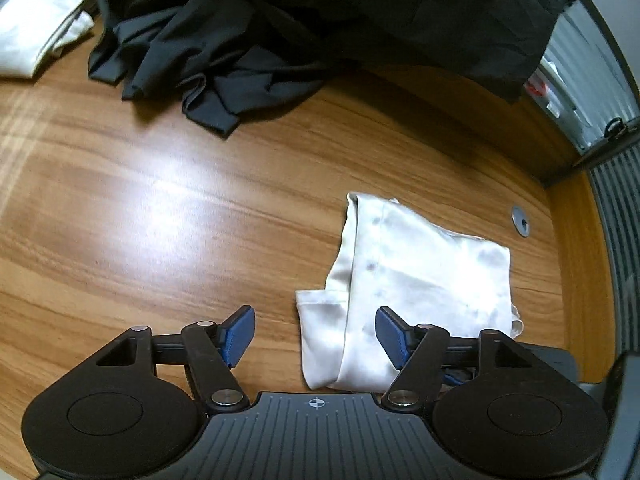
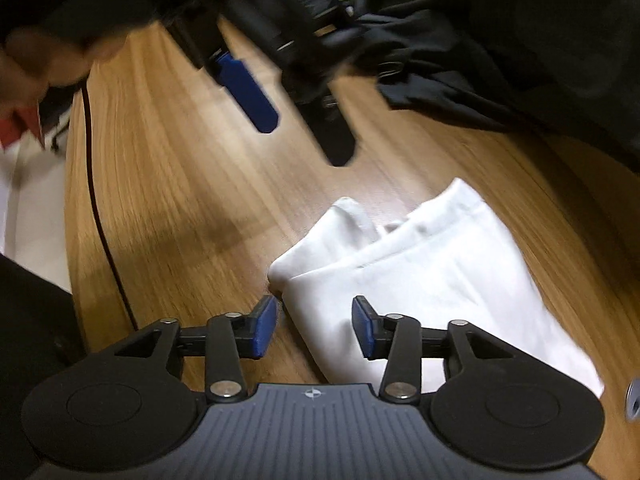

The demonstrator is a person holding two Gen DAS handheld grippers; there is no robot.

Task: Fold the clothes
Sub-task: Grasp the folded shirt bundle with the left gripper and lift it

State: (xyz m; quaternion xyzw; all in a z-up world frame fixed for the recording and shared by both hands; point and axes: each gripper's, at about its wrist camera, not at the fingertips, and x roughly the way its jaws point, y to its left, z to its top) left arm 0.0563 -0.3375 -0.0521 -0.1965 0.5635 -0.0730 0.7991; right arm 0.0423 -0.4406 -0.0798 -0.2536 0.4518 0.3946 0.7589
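Note:
A folded white garment [image 1: 420, 276] lies flat on the wooden table [image 1: 160, 208], on its right side. My left gripper [image 1: 315, 334] stands open above the garment's near left edge; its right finger hangs over the cloth and nothing is pinched. In the right wrist view the same white garment [image 2: 424, 280] lies under my right gripper [image 2: 315, 328], which is open over its near corner and grips nothing. The left gripper [image 2: 303, 140] also shows there, blurred, farther along the table with its jaws apart. A heap of black clothes [image 1: 280, 40] covers the far side.
A second white garment [image 1: 36, 28] lies at the far left corner. A silver ribbed case [image 1: 580, 80] stands beyond the table's right edge, near a metal grommet [image 1: 520, 221]. A dark cable [image 2: 100, 200] runs along the table edge. A hand [image 2: 40, 52] is blurred at upper left.

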